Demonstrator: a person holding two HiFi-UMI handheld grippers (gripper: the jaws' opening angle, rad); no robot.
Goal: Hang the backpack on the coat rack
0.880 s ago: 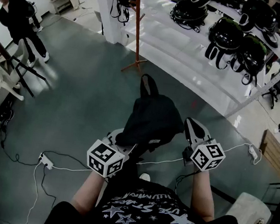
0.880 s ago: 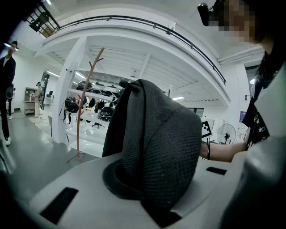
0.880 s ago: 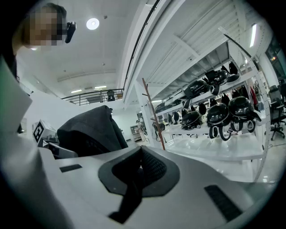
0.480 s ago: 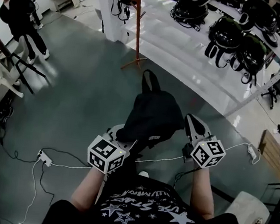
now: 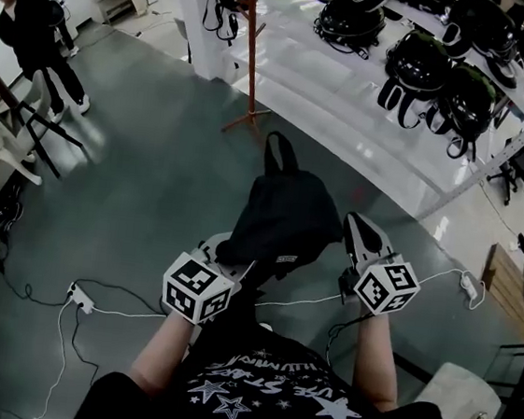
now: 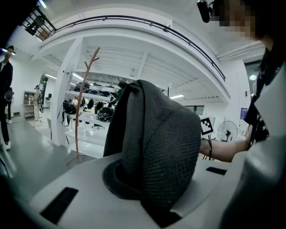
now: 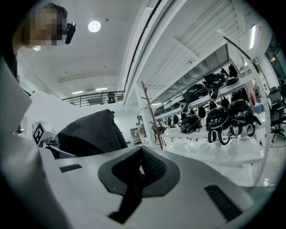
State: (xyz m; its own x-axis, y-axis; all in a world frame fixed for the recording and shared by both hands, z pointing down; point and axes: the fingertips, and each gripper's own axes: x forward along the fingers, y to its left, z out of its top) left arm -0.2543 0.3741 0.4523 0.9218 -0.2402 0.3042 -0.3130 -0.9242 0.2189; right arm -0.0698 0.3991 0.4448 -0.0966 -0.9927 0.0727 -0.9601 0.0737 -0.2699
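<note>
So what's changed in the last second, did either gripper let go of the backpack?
Hardly anything. The left gripper and right gripper have crept slightly up the head view with the backpack; neither let go, and both stay shut on it. The coat rack stands ahead as before, the backpack not yet hung.

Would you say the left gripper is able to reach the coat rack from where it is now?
Probably not yet: the coat rack stands well beyond the left gripper and its backpack, though only bare floor lies between.
</note>
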